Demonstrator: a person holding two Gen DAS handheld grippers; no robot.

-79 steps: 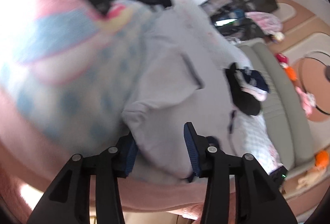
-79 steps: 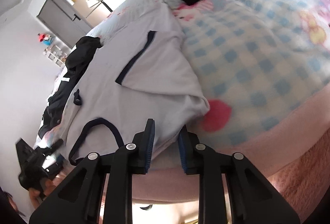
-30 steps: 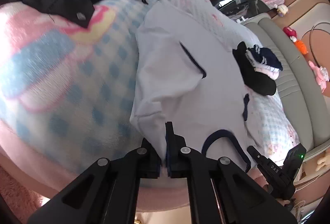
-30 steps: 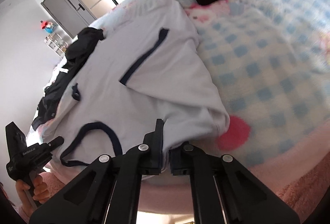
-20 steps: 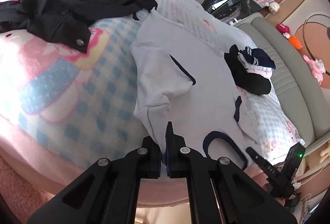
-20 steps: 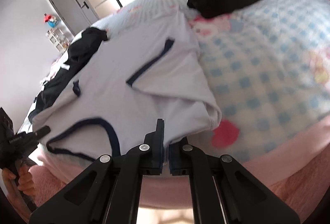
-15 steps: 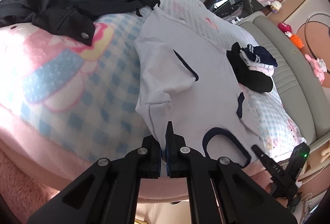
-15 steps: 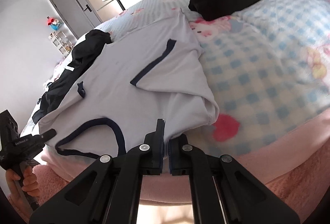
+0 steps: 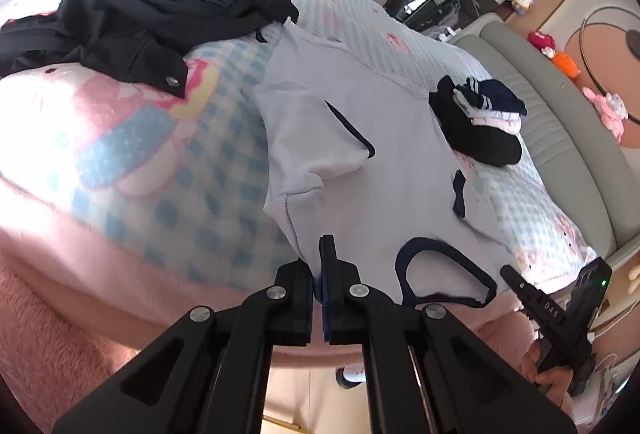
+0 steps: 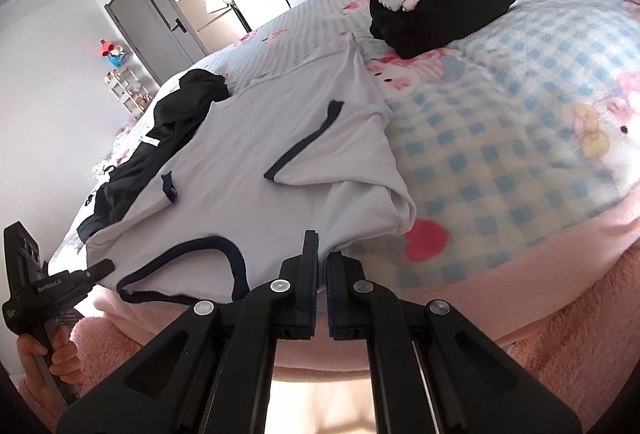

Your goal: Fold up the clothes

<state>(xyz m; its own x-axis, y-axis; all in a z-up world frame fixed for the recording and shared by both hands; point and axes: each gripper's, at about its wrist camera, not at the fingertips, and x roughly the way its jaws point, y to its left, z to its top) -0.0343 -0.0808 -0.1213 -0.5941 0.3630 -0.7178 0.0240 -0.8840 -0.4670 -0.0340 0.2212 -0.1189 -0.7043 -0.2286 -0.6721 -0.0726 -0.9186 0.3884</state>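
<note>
both hand-held grippers pinching white shirt (image 9: 392,170) shoulders

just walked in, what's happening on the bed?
A person is folding a white T-shirt with dark trim, spread on the checked blanket. The left claw and right claw are each shut on the shirt's near edge by the neckline, one at either shoulder. Both sleeves are already folded in over the body. A stack of folded clothes sits to one side of the shirt, and a crumpled black garment lies unfolded on the other.
</note>
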